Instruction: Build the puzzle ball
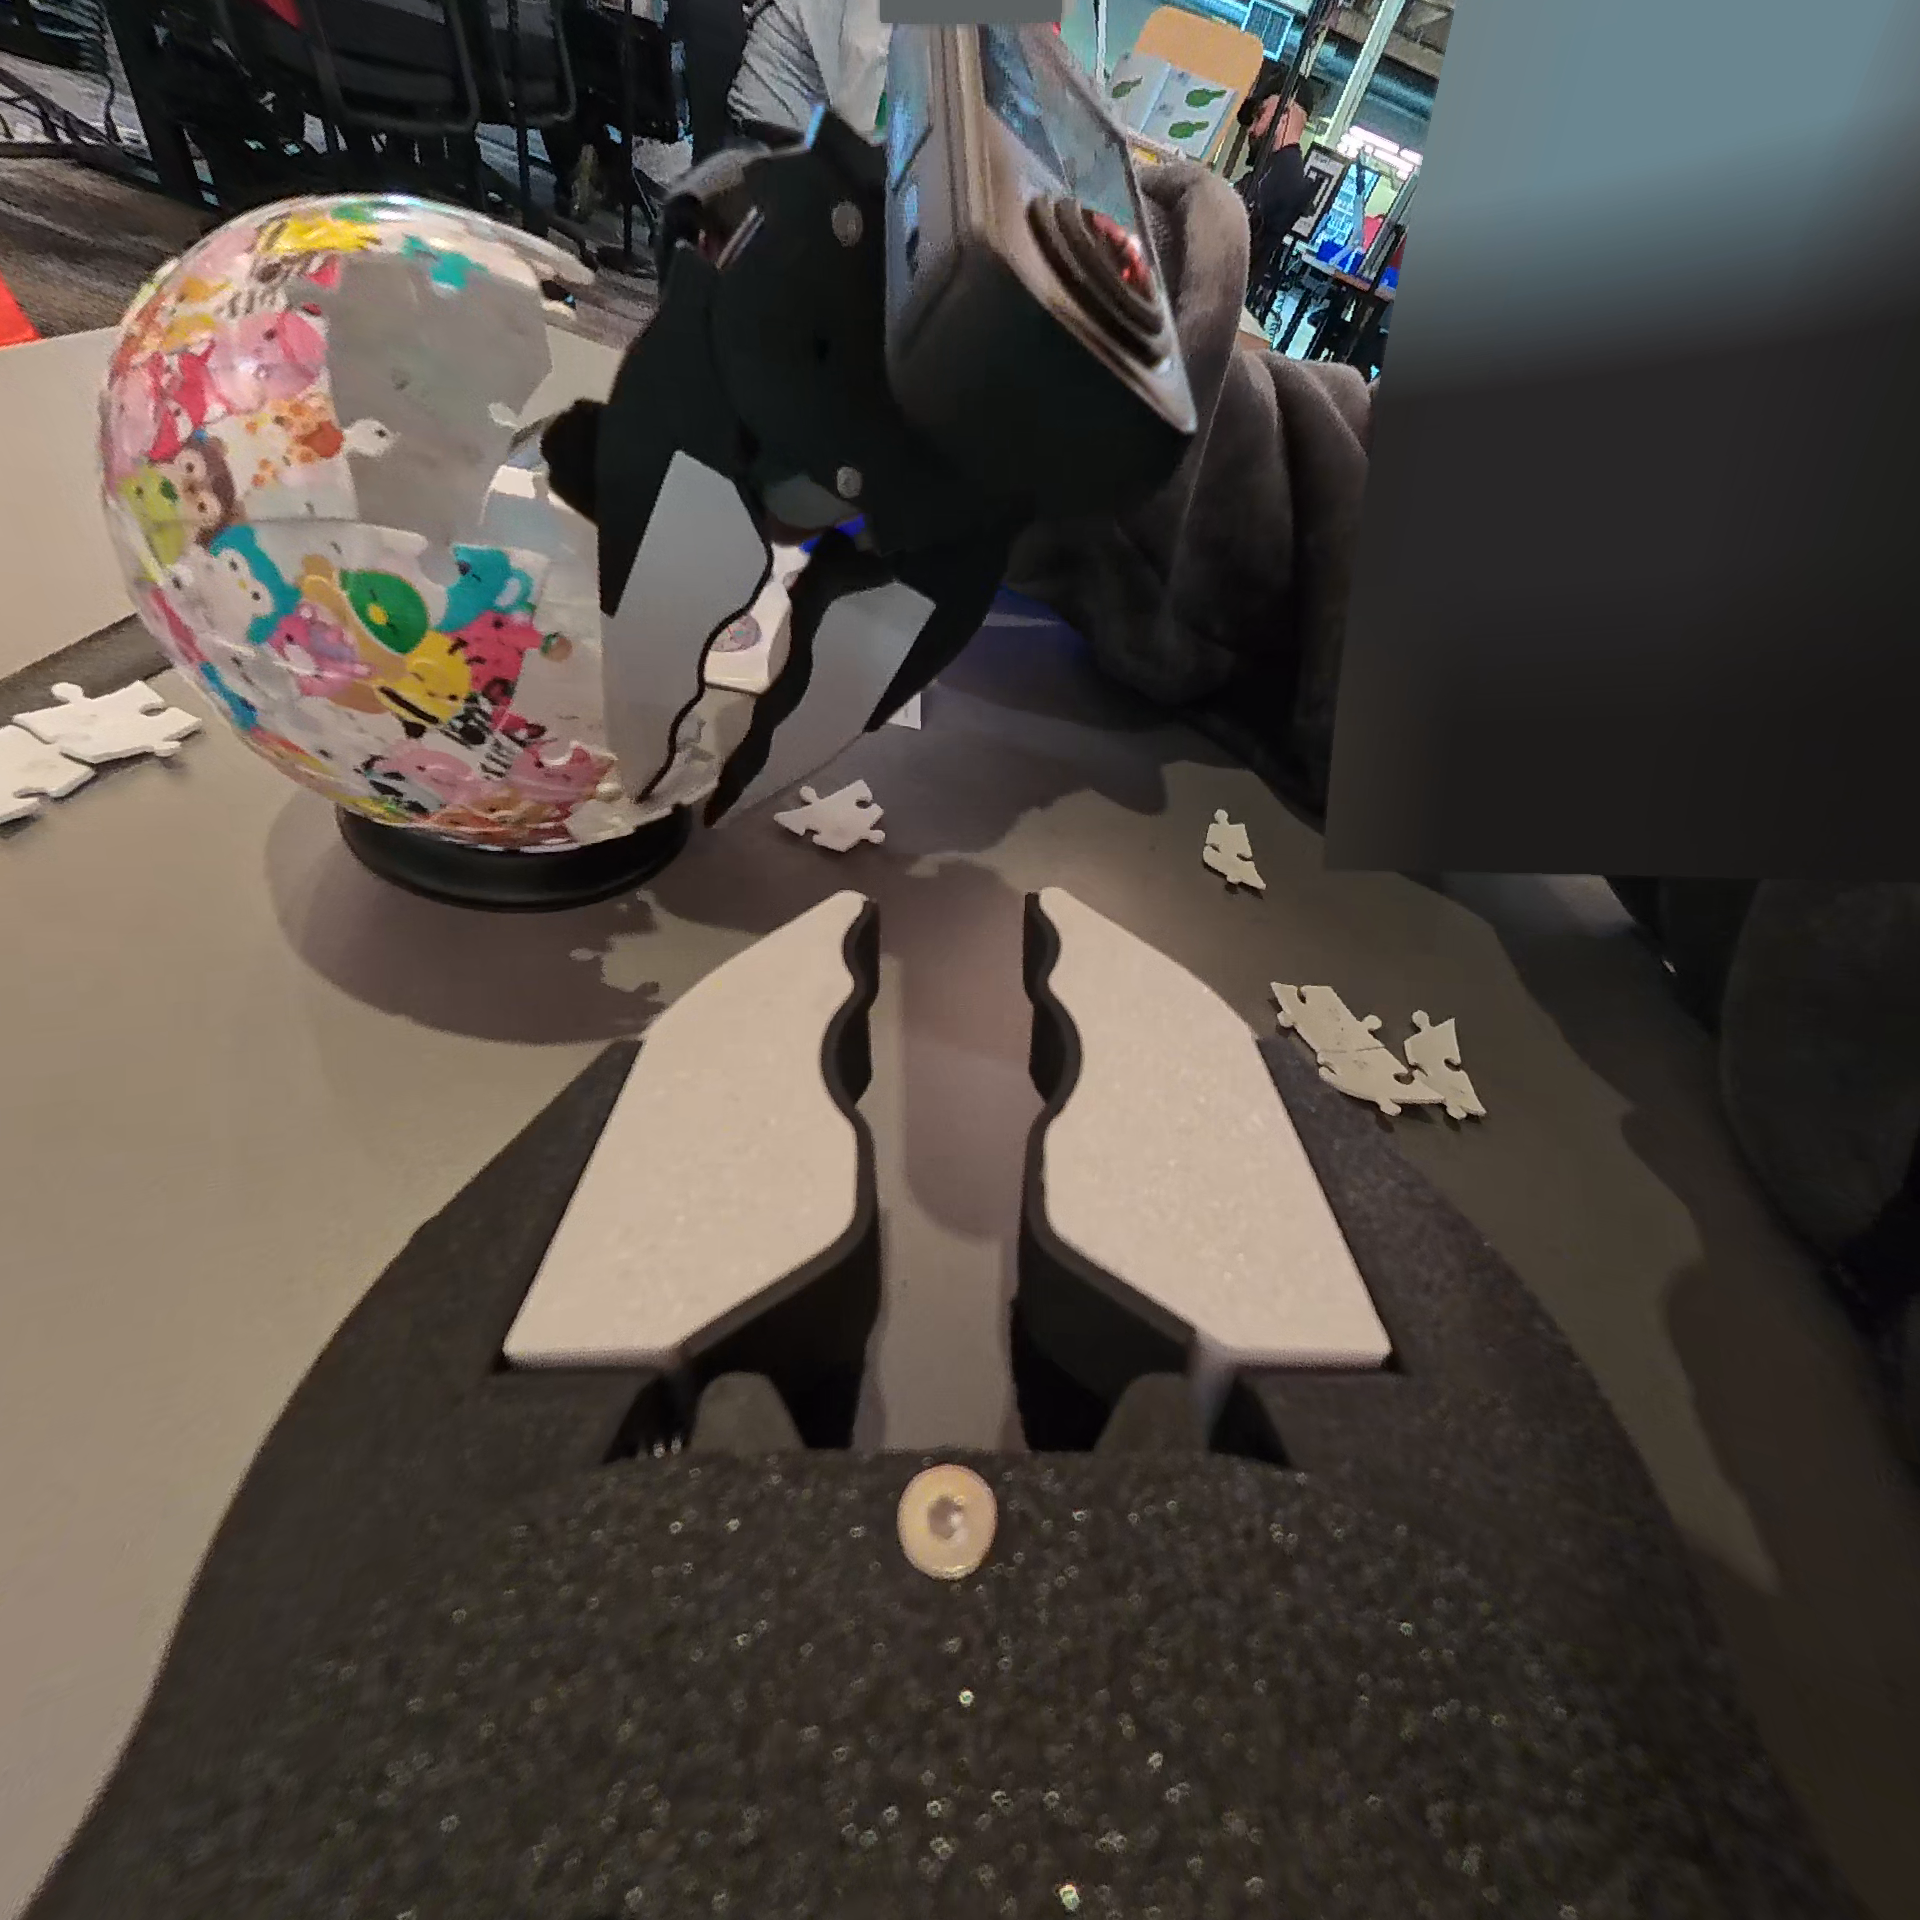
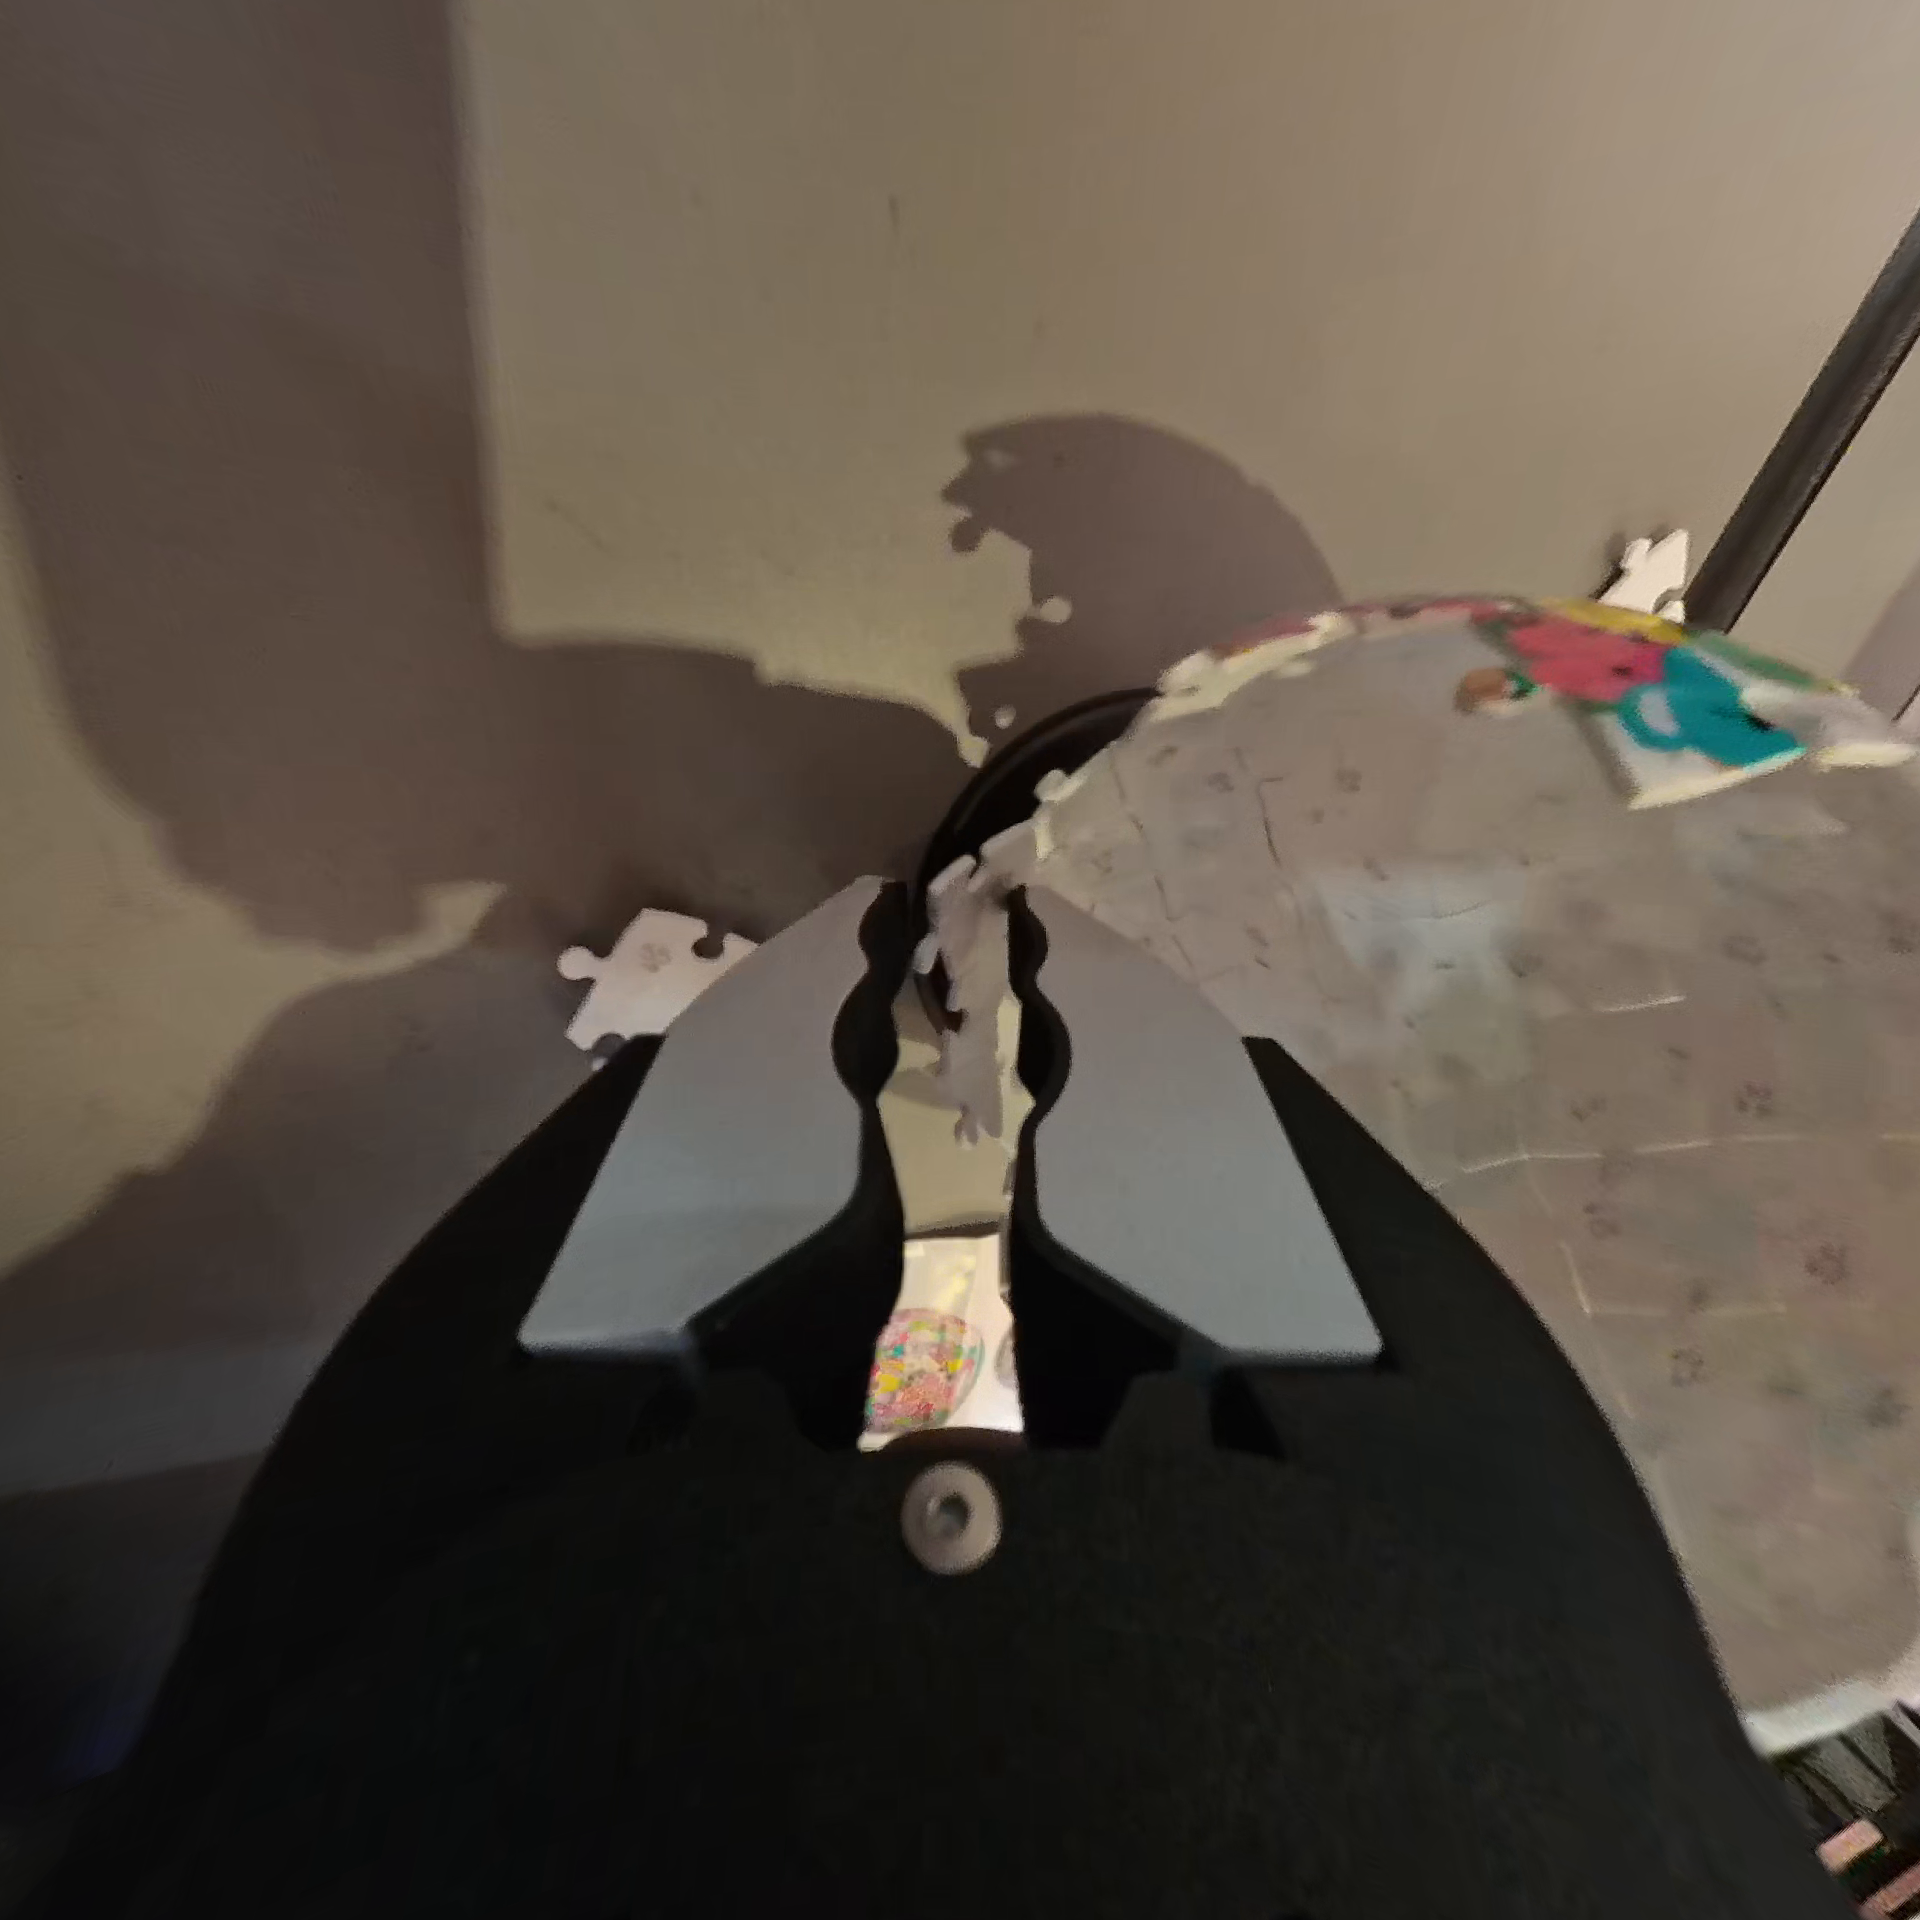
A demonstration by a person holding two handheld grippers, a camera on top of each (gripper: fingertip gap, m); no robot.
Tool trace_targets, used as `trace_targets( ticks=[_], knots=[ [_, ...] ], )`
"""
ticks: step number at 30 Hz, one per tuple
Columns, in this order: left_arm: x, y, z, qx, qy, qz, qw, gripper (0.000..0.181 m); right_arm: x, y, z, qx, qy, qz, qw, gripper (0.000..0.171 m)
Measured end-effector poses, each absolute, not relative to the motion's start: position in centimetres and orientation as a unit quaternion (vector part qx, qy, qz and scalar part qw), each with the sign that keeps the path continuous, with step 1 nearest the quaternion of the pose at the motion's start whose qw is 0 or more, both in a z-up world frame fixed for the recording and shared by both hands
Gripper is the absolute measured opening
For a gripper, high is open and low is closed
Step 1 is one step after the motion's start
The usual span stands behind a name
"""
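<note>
— Your left gripper (image 1: 948,925)?
— Fingers parted, nothing between them, low over the grey table (image 1: 208,1143).
— At two o'clock?
— Loose white puzzle pieces (image 1: 1377,1060).
— Eleven o'clock?
— The half-built puzzle ball (image 1: 343,520) on its black ring stand (image 1: 509,862).
— Your right gripper (image 2: 951,914)?
— Nearly closed on a white puzzle piece (image 2: 971,997), at the ball's open edge.

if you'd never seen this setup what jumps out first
The half-built puzzle ball, bright with cartoon animals, sits on a black ring stand at the table's left with a jagged gap in its shell. The right gripper reaches down at that gap, pinching a white puzzle piece. The left gripper waits open nearer, loose white pieces lying around it.
</note>
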State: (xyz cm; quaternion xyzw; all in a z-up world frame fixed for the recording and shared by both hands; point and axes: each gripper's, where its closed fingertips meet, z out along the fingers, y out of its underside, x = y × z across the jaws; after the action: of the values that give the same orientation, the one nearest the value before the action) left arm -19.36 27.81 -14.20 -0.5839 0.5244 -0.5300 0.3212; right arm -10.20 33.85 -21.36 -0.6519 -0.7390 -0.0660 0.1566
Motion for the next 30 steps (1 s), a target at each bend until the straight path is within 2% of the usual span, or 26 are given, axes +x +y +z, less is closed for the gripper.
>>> trace_targets(
  ticks=[13, 25, 30],
  knots=[
    [-19.4, 27.8, -14.2, -0.584, 0.524, -0.531, 0.320, 0.026, -10.1, 33.8, -21.9, -0.664, -0.730, -0.064, 0.147, 0.036],
    [-19.4, 27.7, -14.2, -0.584, 0.526, -0.530, 0.320, 0.026, -10.4, 33.9, -22.0, -0.689, -0.702, -0.016, 0.180, 0.033],
    [-19.4, 27.8, -14.1, -0.584, 0.522, -0.532, 0.322, 0.026, -11.0, 32.0, -20.3, -0.700, -0.693, 0.002, 0.173, 0.053]
  ],
)
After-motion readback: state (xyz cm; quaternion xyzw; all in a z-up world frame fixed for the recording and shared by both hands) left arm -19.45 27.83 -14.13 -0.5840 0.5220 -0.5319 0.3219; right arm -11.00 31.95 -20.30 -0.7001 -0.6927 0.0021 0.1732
